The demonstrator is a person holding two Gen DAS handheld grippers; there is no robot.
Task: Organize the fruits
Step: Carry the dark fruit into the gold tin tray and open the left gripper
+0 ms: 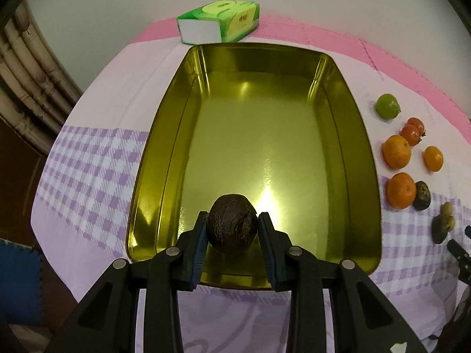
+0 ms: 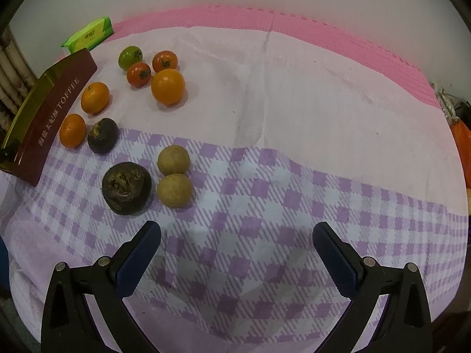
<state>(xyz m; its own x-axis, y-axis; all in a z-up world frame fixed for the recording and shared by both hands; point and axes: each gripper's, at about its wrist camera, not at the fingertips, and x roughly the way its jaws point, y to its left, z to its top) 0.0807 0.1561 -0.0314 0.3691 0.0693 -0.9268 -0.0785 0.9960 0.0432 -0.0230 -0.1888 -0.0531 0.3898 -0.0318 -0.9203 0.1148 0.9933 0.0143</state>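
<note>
My left gripper (image 1: 232, 219) is shut on a dark brown wrinkled fruit (image 1: 232, 223) and holds it over the near end of a gold tin tray (image 1: 164, 135). The tray's dark red outer wall (image 2: 56, 108) shows at the left of the right wrist view. My right gripper (image 2: 237, 229) is open and empty above the checked cloth. Ahead and left of it lie a large dark fruit (image 2: 127, 187), two tan round fruits (image 2: 173, 159), a smaller dark fruit (image 2: 103, 136), three oranges (image 2: 168, 86), two red tomatoes (image 2: 139, 74) and a green fruit (image 2: 130, 56).
A green tissue pack (image 1: 219, 20) lies beyond the tray's far end. The same loose fruits lie on the cloth to the right of the tray (image 1: 397, 151). A pink mat (image 2: 294, 20) borders the far edge. Bamboo-like poles (image 1: 26, 88) stand at the left.
</note>
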